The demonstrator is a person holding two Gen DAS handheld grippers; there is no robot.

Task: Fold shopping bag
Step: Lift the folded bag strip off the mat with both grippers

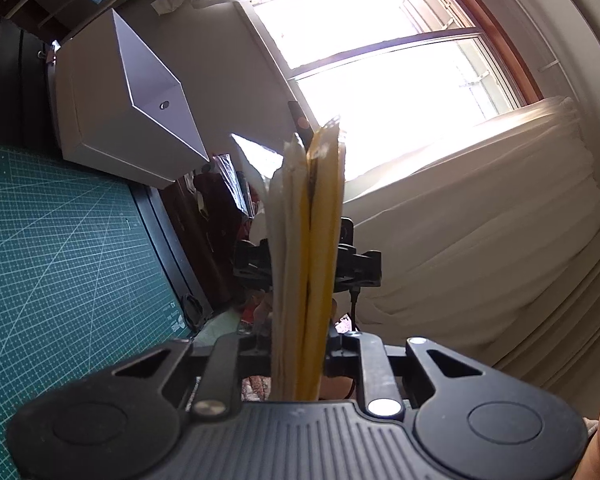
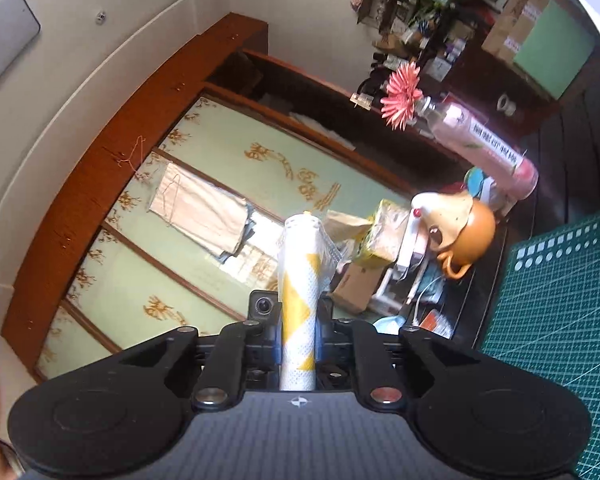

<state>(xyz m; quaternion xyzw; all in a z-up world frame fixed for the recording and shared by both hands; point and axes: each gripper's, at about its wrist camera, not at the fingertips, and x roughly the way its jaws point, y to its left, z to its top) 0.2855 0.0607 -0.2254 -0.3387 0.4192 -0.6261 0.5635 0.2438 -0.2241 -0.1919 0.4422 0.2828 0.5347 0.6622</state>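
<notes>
A bright window (image 1: 380, 72) and pale curtain (image 1: 480, 216) fill most of the left wrist view, with a green cutting mat (image 1: 60, 240) lying on the table along the left side and a white box (image 1: 116, 100) beyond it. In the right wrist view a wood-framed panel with pale green, gold-patterned panes (image 2: 204, 184) takes up the middle, the same mat (image 2: 560, 300) shows at the right edge, and a cluttered dark shelf carries a pink bottle (image 2: 484, 144) holding a pink paper flower (image 2: 400, 96) and an orange teapot (image 2: 472, 236). The shopping bag (image 1: 304, 264), white and yellow, is folded into a narrow bundle held in the air between both tools. The left gripper (image 1: 300, 356) is clamped on its layered edge, and the right gripper (image 2: 299, 344) is closed around the other end, where the bag (image 2: 300, 288) looks rolled into a tube.
</notes>
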